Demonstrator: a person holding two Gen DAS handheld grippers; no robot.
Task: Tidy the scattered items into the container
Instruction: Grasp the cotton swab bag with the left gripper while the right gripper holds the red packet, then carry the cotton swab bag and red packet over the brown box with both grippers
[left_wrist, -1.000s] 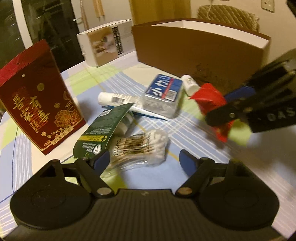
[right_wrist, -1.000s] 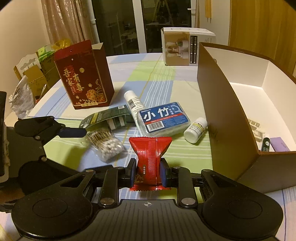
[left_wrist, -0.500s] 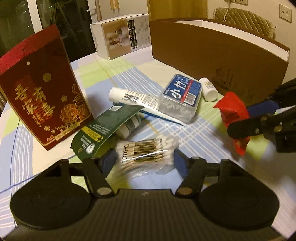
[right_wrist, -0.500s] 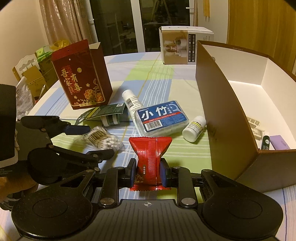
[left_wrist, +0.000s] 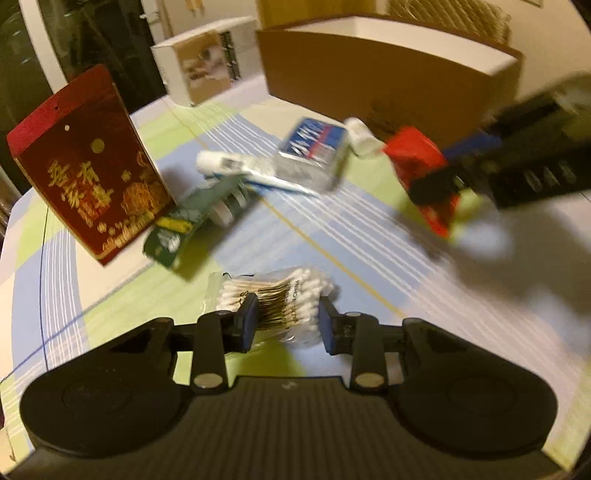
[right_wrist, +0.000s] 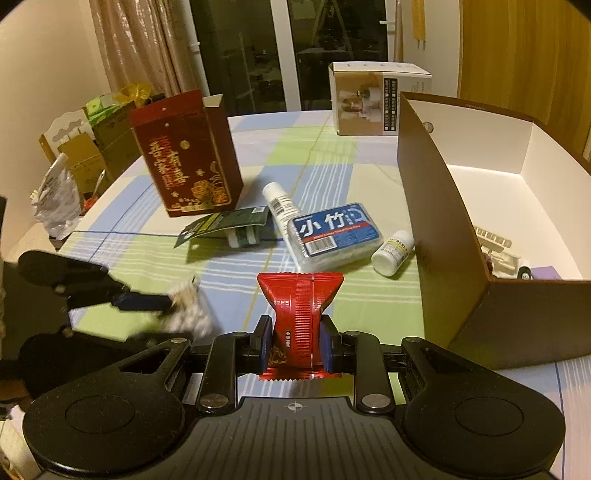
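Red snack packet (right_wrist: 300, 317) pinched mid-body in our right tool (right_wrist: 294, 349), soft cotton-swab bag (left_wrist: 275, 301) clamped crosswise in our left tool (left_wrist: 286, 325), both seemingly light and crushable.

A round table (right_wrist: 122, 206) under a checked cloth of pale blue, green and white fills the room's middle. At twelve o'clock stands a dark glass door (right_wrist: 295, 51) with white frames, night behind it. Sheer curtains (right_wrist: 136, 44) hang at eleven o'clock, wood panelling (right_wrist: 524, 55) at one o'clock. A cream wall (right_wrist: 33, 81) rises at ten o'clock. The light is warm and yellow.
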